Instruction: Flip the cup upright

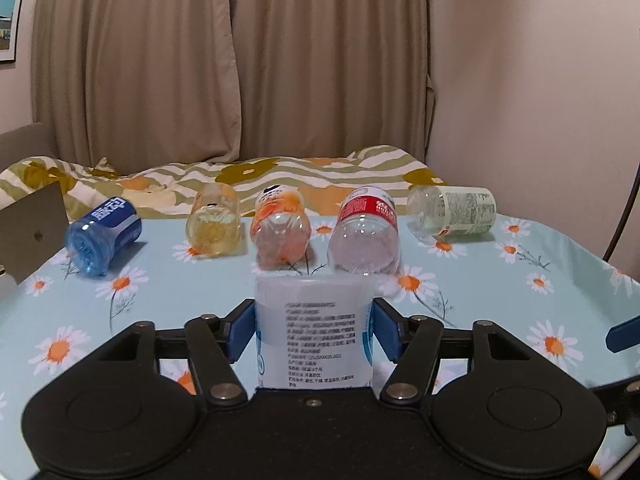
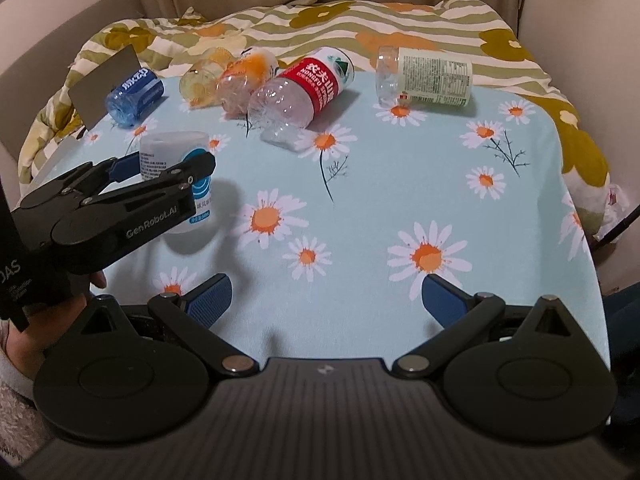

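A white cup with a blue-and-white label [image 1: 314,332] stands upright on the daisy tablecloth [image 2: 380,200]. My left gripper [image 1: 314,330] is shut on it, blue pads against its two sides. The right wrist view shows the same cup [image 2: 176,152] held by the left gripper [image 2: 166,170] at the table's left. My right gripper [image 2: 326,300] is open and empty, low over the table's near edge.
Cut bottle cups lie on their sides along the far edge: blue [image 1: 102,236], yellow [image 1: 214,224], orange [image 1: 280,232], red-labelled [image 1: 366,232] and green-white labelled [image 1: 452,210]. A laptop [image 1: 30,232] stands at far left. A bed with a striped quilt [image 1: 280,172] lies behind.
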`<state>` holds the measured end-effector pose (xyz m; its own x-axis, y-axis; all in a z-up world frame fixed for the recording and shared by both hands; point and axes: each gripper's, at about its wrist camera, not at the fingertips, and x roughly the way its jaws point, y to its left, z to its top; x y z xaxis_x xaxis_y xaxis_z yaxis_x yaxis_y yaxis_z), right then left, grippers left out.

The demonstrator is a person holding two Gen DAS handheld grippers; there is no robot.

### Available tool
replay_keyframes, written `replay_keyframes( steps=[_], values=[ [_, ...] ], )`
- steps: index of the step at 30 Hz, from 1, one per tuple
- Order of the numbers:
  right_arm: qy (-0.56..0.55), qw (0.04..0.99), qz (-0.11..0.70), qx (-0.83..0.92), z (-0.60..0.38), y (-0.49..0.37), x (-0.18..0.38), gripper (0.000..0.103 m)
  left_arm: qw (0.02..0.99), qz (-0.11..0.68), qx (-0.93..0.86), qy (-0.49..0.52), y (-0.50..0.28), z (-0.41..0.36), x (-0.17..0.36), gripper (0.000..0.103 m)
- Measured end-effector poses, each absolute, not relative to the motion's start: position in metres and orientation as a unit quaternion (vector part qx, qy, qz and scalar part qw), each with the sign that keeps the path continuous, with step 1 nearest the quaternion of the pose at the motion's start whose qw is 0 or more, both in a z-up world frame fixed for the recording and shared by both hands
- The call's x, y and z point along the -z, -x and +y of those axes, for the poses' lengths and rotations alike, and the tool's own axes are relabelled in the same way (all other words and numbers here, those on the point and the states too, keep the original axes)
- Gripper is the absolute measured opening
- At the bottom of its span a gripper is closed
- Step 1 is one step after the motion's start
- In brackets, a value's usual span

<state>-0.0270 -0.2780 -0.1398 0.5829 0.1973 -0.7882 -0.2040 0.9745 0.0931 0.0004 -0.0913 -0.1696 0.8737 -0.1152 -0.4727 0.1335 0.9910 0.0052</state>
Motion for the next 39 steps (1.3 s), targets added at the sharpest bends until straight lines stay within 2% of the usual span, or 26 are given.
replay_keyframes(
  steps=[15,16,19,24,26,32,39],
  values=[
    [0.001,0.893,0.434,-0.116,-0.266,0.029,0.134,0.103,0.961,0.265,0.079,-0.017,0.008,-0.091,0.168,0.067],
    [-0.001,0.894,0.432,-0.115,-0.265,0.030,0.132,0.103,0.960,0.267,0.080,-0.019,0.008,-0.092,0.166,0.069],
    [-0.010,0.899,0.422,-0.114,-0.266,0.032,0.121,0.103,0.959,0.271,0.083,-0.023,0.009,-0.091,0.152,0.090],
    [-0.033,0.910,0.398,-0.106,-0.269,0.035,0.089,0.103,0.958,0.270,0.084,-0.037,0.015,-0.087,0.108,0.095],
    [-0.039,0.915,0.389,-0.100,-0.270,0.036,0.073,0.103,0.956,0.279,0.083,-0.037,0.017,-0.081,0.087,0.101],
    [-0.050,0.922,0.379,-0.063,-0.272,0.041,0.031,0.103,0.939,0.332,0.077,-0.037,0.021,-0.058,0.038,0.101],
    [-0.028,0.915,0.402,-0.011,-0.265,0.051,0.014,0.103,0.908,0.416,0.050,-0.019,0.026,-0.029,0.022,0.101]
  ],
)
